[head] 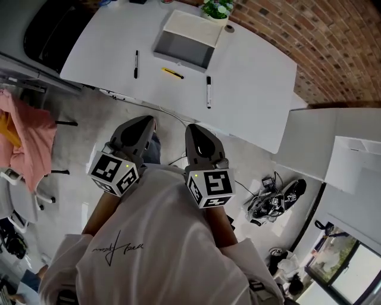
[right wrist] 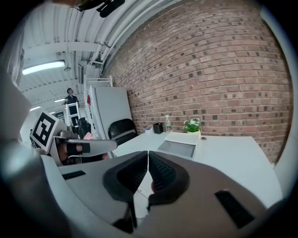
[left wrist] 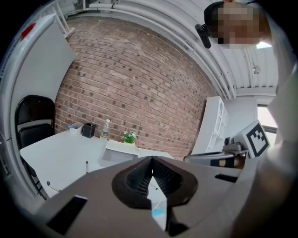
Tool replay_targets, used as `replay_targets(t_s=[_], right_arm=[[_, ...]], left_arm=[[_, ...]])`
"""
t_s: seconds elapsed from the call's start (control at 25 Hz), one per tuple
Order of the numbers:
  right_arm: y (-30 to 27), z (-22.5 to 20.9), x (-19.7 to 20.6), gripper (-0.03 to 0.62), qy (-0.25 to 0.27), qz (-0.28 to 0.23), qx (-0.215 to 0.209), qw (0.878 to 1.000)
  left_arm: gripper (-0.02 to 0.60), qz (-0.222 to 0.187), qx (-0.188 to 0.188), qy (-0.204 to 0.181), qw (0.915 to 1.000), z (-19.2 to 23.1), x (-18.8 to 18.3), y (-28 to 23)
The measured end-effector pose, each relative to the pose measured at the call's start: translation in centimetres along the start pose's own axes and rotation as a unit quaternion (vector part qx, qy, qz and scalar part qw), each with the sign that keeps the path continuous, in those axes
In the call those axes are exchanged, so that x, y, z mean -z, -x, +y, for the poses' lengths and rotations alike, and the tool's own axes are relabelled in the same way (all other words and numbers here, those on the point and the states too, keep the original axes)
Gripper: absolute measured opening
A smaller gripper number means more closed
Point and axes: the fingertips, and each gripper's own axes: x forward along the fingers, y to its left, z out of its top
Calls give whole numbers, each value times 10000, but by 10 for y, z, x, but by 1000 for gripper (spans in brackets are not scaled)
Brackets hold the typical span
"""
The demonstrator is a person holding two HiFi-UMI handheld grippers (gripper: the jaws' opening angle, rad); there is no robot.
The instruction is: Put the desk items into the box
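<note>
Left tongs (left wrist: 151,160), right tongs (right wrist: 148,154): closed, empty

The table (head: 256,83) lies ahead of the left gripper (head: 150,121) and right gripper (head: 191,128). On it: box (head: 184,43) farthest, plant (head: 216,8) beyond it; nearer, left to right, pen (head: 136,64), yellow pen (head: 172,72), marker (head: 208,92).

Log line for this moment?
left gripper shut; right gripper shut; black pen, yellow pen-shaped item, black marker on white desk; grey box empty

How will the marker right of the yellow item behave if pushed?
The marker looks slim and round, so it likely rolls if nudged sideways. It seems rigid and light. The smooth desk may let it slide.
</note>
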Motion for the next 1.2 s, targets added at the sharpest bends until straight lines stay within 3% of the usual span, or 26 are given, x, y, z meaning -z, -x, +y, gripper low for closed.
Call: replay_targets(t_s=[0.24, 0.68, 1.2], right_arm=[[-73, -4, -32, 26, -10, 69, 97, 9999], [-182, 13, -66, 26, 94, 174, 265, 9995], [-195, -4, -48, 26, -118, 461, 733, 9962]], left_arm=[[5, 110, 116, -37, 9999, 63, -34, -33], [5, 166, 317, 178, 9992, 167, -59, -67], [5, 556, 986, 292, 9931, 162, -42, -96]])
